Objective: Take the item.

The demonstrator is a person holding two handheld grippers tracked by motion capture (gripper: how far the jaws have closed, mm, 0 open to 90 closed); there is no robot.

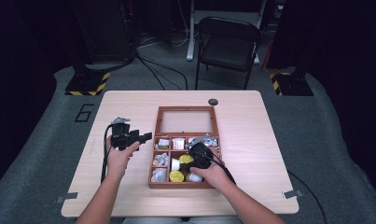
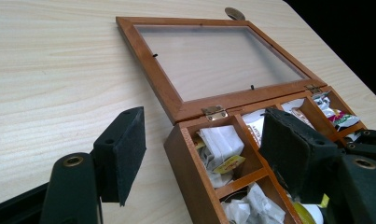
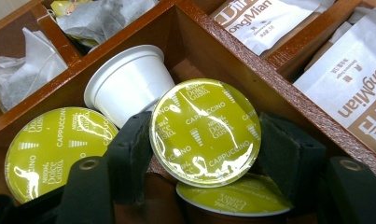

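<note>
The right claw (image 3: 202,149) grips a green-lidded coffee pod (image 3: 205,130), its cup hidden. The left claw (image 2: 209,149) is open and empty beside the wooden box (image 2: 188,158).

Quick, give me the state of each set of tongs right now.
Left tongs: open, holding nothing, astride the near corner of the wooden box.
Right tongs: closed on a green-lidded cappuccino capsule, lid facing the camera.

A pale wood-grain tabletop (image 1: 251,126) with rounded corners carries a brown wooden box (image 1: 151,170) near its middle, the glass-paned lid (image 1: 185,121) lying open flat on the surface behind it. A small dark round disc (image 1: 213,101) sits just beyond the lid, near the far edge.
</note>
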